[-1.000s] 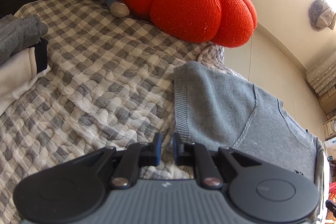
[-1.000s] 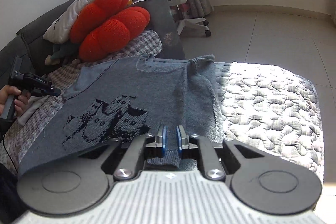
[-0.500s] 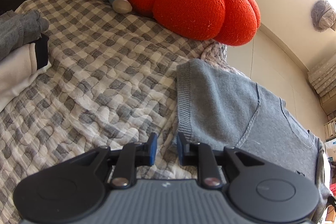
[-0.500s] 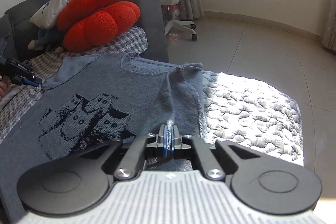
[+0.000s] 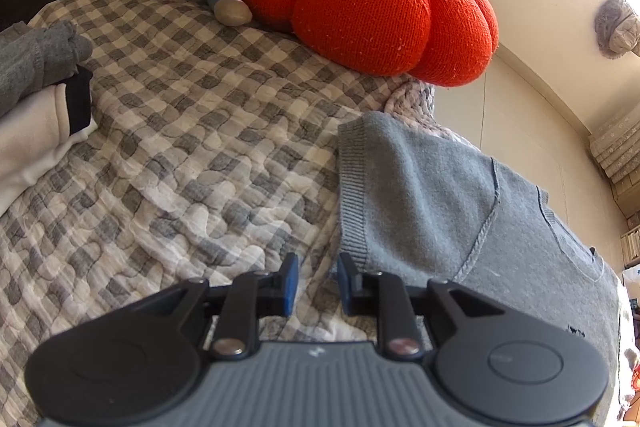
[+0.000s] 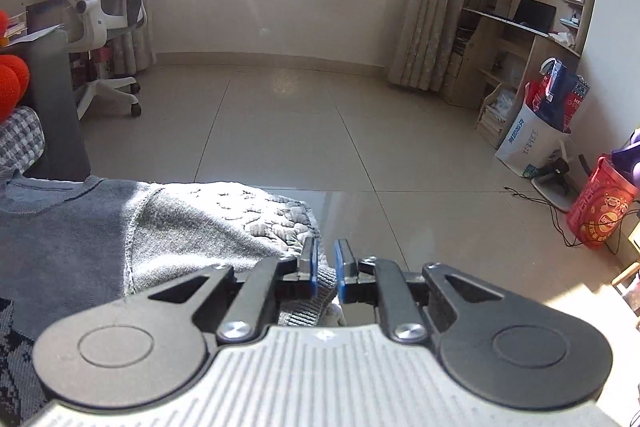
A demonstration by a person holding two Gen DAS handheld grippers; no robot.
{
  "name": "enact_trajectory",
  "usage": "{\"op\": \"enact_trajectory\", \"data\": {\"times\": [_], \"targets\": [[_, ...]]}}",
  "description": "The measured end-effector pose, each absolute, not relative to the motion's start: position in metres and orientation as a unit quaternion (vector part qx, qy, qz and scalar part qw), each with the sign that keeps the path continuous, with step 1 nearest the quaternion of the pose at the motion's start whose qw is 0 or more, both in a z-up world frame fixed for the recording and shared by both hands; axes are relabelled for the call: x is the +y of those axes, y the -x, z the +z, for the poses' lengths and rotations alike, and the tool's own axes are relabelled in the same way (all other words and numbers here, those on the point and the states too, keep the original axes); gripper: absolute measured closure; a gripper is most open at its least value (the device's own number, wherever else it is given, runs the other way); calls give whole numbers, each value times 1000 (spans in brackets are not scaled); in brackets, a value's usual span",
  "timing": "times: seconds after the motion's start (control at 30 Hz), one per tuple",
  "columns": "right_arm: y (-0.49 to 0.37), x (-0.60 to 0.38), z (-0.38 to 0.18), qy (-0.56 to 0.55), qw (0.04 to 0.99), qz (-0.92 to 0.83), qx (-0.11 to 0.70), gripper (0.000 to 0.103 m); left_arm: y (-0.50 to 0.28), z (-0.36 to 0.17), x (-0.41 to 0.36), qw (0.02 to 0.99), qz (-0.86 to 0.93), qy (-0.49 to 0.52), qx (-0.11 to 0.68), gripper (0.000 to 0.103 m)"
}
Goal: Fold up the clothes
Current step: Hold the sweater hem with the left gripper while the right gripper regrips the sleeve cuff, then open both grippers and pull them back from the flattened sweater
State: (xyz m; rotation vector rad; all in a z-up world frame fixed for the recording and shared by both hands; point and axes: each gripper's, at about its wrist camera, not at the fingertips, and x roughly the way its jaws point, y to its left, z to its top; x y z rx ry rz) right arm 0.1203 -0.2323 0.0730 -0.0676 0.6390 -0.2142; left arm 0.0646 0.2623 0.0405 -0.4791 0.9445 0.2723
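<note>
Left gripper [image 5: 314, 281]: jaws slightly apart, empty, sleeve cuff [image 5: 352, 203] at one o'clock.
Right gripper [image 6: 325, 269]: just reopened on the cuff; grip unclear.
Change: right view swung off the grey sweater [image 6: 80, 227].
Meaning: sleeve fold likely next.

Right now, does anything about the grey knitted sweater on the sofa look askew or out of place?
Yes. The grey knitted sweater's ribbed cuff hangs off the quilted cover's edge, between the right gripper's parted jaws.

Left gripper [image 5: 314, 281] jaws parted wider, empty over the quilt [image 5: 180, 155], right gripper [image 6: 325, 269] swung toward three o'clock, jaws reopening off the sweater [image 6: 80, 239] cuff
</note>
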Motion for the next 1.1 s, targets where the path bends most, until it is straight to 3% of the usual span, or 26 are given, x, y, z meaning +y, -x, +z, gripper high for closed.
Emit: {"op": "enact_trajectory", "data": {"times": [0.07, 0.17, 0.33, 0.47, 0.6, 0.87, 1.1], "targets": [[-119, -230, 72, 27, 941, -95, 324, 82, -64, 40, 263, 854, 130, 228, 450, 81], [-114, -226, 74, 23, 939, -81, 333, 62, -64, 42, 262, 854, 128, 228, 449, 80], [-103, -214, 77, 35, 935, -47, 351, 61, -60, 46, 257, 857, 117, 228, 447, 80], [-89, -198, 74, 63, 924, -17, 376, 48, -57, 48, 252, 861, 102, 226, 444, 80], [-68, -183, 70, 93, 912, 17, 399, 47, -56, 44, 256, 858, 100, 235, 445, 80], [-27, -199, 96, -41, 920, 17, 390, 43, -54, 34, 282, 849, 120, 269, 438, 80], [-15, -180, 84, 16, 909, 35, 416, 43, -49, 33, 288, 853, 110, 283, 425, 73]]}}
